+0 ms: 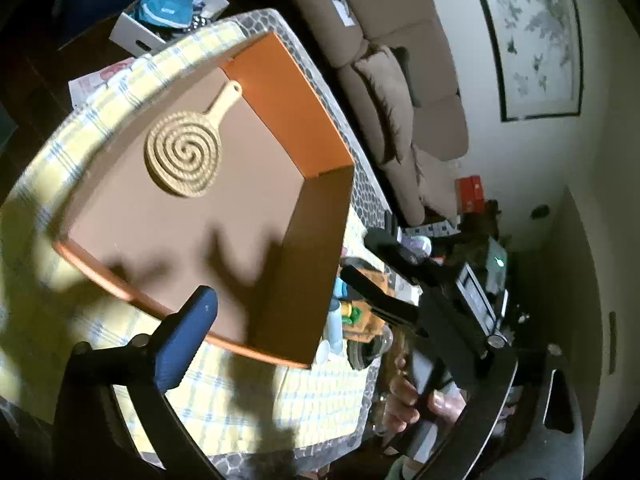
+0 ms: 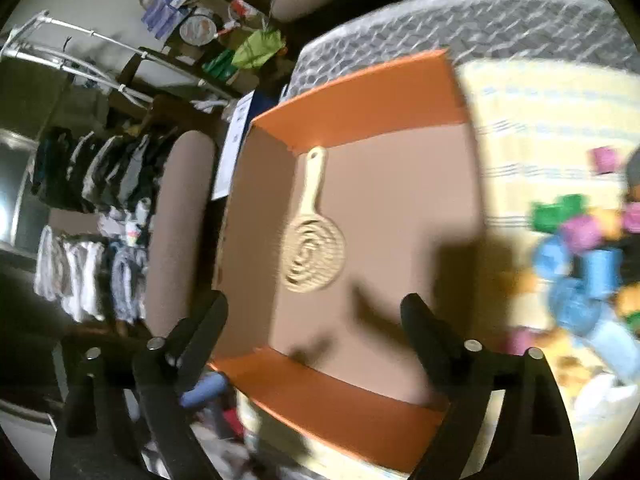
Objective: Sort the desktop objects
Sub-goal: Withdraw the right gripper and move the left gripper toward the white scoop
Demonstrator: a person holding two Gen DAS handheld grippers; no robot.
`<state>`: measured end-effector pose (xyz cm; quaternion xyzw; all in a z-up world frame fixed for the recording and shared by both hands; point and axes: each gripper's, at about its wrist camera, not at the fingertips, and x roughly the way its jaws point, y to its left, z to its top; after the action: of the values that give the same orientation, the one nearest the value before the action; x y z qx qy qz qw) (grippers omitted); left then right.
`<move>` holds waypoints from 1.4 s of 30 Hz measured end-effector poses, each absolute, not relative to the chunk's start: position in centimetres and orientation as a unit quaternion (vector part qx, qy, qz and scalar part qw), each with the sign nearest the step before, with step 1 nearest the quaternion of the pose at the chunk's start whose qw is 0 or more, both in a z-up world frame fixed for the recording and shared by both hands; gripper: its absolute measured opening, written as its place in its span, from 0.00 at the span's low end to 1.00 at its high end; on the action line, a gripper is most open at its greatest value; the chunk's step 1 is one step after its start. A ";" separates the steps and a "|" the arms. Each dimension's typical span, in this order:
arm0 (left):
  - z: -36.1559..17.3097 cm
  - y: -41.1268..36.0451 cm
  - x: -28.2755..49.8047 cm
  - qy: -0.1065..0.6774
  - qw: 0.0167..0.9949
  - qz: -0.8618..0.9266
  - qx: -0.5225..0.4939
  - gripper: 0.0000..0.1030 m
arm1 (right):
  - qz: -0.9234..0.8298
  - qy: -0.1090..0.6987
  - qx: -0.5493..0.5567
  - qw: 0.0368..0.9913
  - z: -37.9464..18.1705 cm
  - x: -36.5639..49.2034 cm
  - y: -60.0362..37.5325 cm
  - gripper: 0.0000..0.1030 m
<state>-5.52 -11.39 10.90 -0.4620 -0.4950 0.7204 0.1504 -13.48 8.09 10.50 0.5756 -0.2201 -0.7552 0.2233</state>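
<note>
Two handheld grippers hover over an orange box [image 1: 312, 120] that sits on a surface covered with a yellow-and-blue checked cloth [image 1: 224, 392]. Inside the box, on its brown floor, lies a pale spiral-patterned paddle [image 1: 185, 153] with a short handle pointing toward a corner of the box; it touches neither gripper.

From the left wrist view, the left gripper [image 1: 304, 312] has one blue-padded finger over the near rim of the box, while the other finger is not clearly in frame, so the width of its opening cannot be told, and nothing shows against the blue pad. Beyond the box's right wall, the right gripper [image 1: 370, 268] appears in the same view, a dark device held in a person's hand [image 1: 408, 400], its two black fingers spread and holding nothing.

The right wrist view shows the same box [image 2: 360, 92] from above, the paddle [image 2: 314, 248] near its middle, and the right gripper [image 2: 316, 316] with both black fingers wide apart over the near end of the box, nothing between them. A jumble of small coloured items [image 2: 588, 256], blue, purple, green and orange, lies blurred on the cloth to the right of the box. A brown sofa [image 1: 404, 92] and a framed picture [image 1: 536, 40] stand behind the surface, and a rack of hanging clothes [image 2: 92, 172] fills the far side of the room.
</note>
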 end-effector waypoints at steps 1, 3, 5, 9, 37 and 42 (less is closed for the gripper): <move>10.9 -11.0 -5.3 -0.493 0.151 0.720 -0.464 0.99 | -0.763 -0.211 0.572 0.215 11.0 -12.7 8.9 0.92; 10.9 -10.0 -5.0 -0.487 0.152 0.720 -0.470 0.99 | -0.770 -0.203 0.569 0.204 11.5 -11.4 10.0 0.93; 11.0 -9.0 -4.7 -0.474 0.151 0.724 -0.478 1.00 | -0.773 -0.200 0.570 0.195 11.7 -10.3 11.3 0.93; 11.9 -6.9 -3.9 -0.431 0.145 0.743 -0.490 1.00 | -0.782 -0.180 0.571 0.173 12.0 -8.3 13.5 0.94; 15.2 8.7 2.5 -0.112 0.147 0.865 -0.466 1.00 | -0.831 -0.115 0.541 0.054 9.7 1.3 25.5 0.94; 13.3 12.7 2.6 -0.069 0.167 0.864 -0.470 1.00 | -0.840 -0.124 0.528 0.025 9.5 1.5 28.2 0.94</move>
<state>2.63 12.68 13.27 -0.4700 -0.0690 0.8639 0.1671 1.53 28.24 9.49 0.5276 -0.1237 -0.8400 0.0254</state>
